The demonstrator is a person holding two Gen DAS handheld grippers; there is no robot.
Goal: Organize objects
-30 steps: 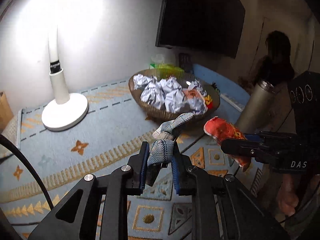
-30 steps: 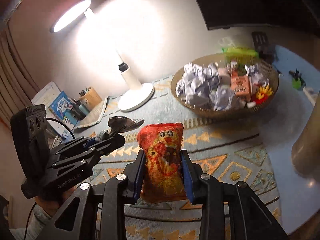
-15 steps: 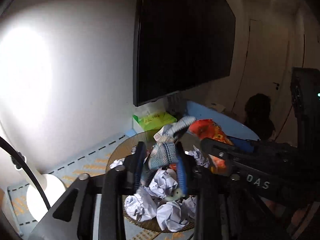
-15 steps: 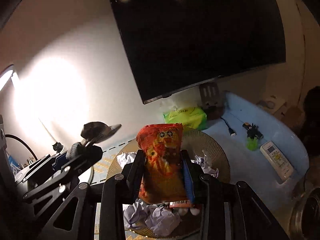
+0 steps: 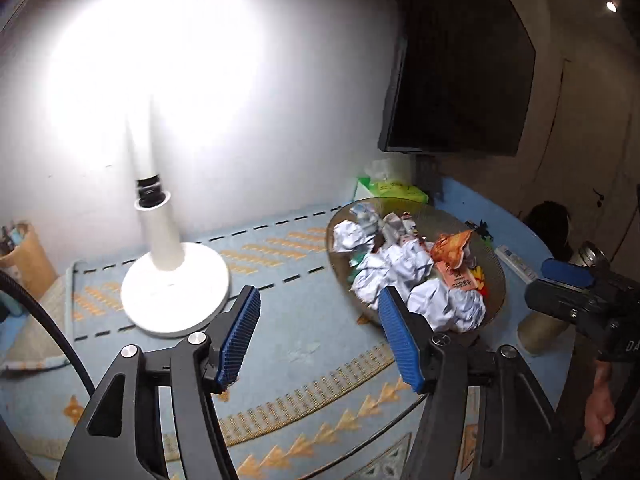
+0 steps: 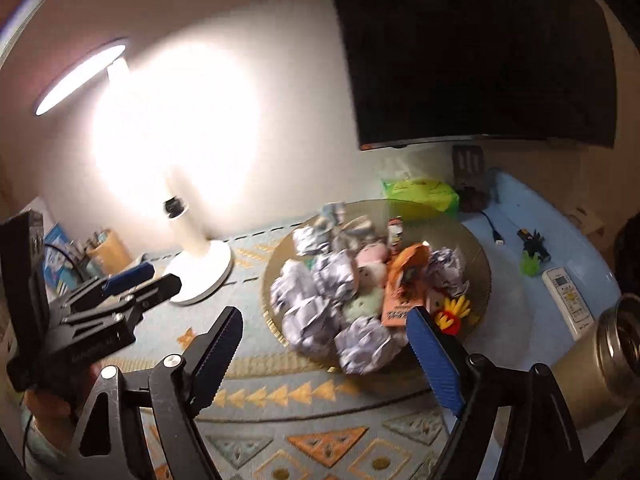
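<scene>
A round woven basket (image 5: 494, 276) (image 6: 478, 256) stands on the patterned mat, filled with crumpled paper balls (image 5: 404, 264) (image 6: 328, 280). The orange snack bag (image 5: 450, 246) (image 6: 408, 276) lies among them in the basket. The plaid sock seems to lie at the basket's far rim (image 6: 334, 212), blurred. My left gripper (image 5: 320, 336) is open and empty, above the mat in front of the basket. My right gripper (image 6: 324, 354) is open and empty, just before the basket's near rim.
A white desk lamp (image 5: 172, 276) (image 6: 196, 256) stands left of the basket. A green tissue pack (image 6: 420, 192), a remote (image 6: 568, 300) and a steel flask (image 6: 600, 356) lie around it. A wall screen (image 6: 472, 52) hangs above. A pen cup (image 5: 24, 256) stands far left.
Both grippers have opened and let go: the snack bag and the sock left the jaws and now lie in the basket. Both grippers have pulled back from over it.
</scene>
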